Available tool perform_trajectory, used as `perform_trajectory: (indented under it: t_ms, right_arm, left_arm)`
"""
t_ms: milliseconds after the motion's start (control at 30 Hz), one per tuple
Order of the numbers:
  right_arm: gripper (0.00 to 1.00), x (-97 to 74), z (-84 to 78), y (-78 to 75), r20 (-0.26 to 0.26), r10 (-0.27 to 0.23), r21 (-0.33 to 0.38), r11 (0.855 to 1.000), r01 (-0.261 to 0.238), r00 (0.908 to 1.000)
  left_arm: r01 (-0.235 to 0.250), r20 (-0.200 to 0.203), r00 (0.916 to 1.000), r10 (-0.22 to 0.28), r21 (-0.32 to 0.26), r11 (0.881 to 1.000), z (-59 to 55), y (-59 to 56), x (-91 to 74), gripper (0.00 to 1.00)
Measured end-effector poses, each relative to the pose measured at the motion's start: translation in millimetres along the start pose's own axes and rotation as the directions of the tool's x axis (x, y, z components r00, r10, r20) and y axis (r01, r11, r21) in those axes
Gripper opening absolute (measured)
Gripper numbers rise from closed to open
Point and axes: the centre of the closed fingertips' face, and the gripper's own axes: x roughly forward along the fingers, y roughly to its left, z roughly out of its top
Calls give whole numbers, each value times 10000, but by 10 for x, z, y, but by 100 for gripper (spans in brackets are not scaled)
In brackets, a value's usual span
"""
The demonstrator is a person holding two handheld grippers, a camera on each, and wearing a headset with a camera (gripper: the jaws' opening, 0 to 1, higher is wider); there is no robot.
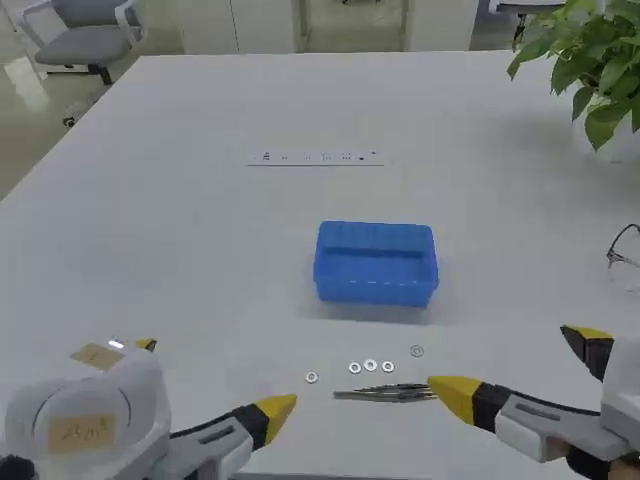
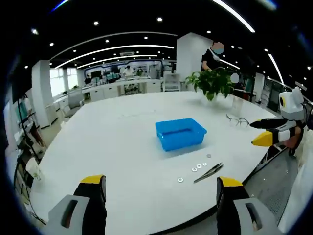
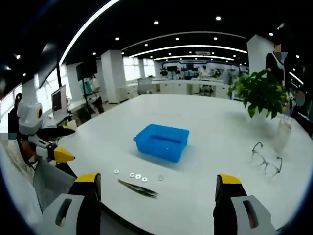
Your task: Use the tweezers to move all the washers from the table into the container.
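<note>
1. Washers [image 1: 371, 365]: five small metal rings, all flat on the white table [image 1: 200, 230], on the person's side of the container. Three sit close together in a short row. One lies apart to the left of the row, and one lies apart to the right, a little nearer the container.
2. Tweezers [image 1: 385, 392]: slim metal pair lying flat on the table just on the near side of the washer row, roughly parallel to it. Held by neither gripper.
3. Container [image 1: 376, 262]: blue rectangular plastic bin, open-topped, upright on the table beyond the washers, near the middle of the table.
4. Right gripper [image 1: 520, 366]: yellow-tipped jaws spread wide, nothing between them. In the head view one tip overlaps the right end of the tweezers. The left gripper view shows this gripper apart from them, out past the table edge.
5. Left gripper [image 1: 210, 377]: yellow-tipped jaws spread wide, gripping nothing, at the near edge of the table, to the left of the washers and apart from them.
6. Labelled strip [image 1: 316, 157]: thin and white, flat on the table well beyond the container.
7. Eyeglasses [image 1: 625, 255]: on the table at the far right, well apart from the container.
8. Potted plant [image 1: 590, 60]: green leaves at the far right corner.
9. Office chair [image 1: 85, 35]: grey, on the floor beyond the table's far left corner.
</note>
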Motion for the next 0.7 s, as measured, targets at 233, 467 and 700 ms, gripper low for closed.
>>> perform_trajectory:
  t_ms: [233,467,700]
  right_arm:
    - [95,0,-8,-12,-26,8,-11,10000,-8,10000]
    - [95,12,-22,-7,-125,46,-65,10000,-47,9999]
    - [94,19,-44,-4,-240,45,-68,10000,-47,9997]
  left_arm:
    - [-52,-110,9999,53,132,9999,-28,-5,-1,92]
    - [-58,-138,9999,61,217,9997,-34,-18,5,89]
    - [-21,-220,9998,27,266,9996,-48,-28,12,89]
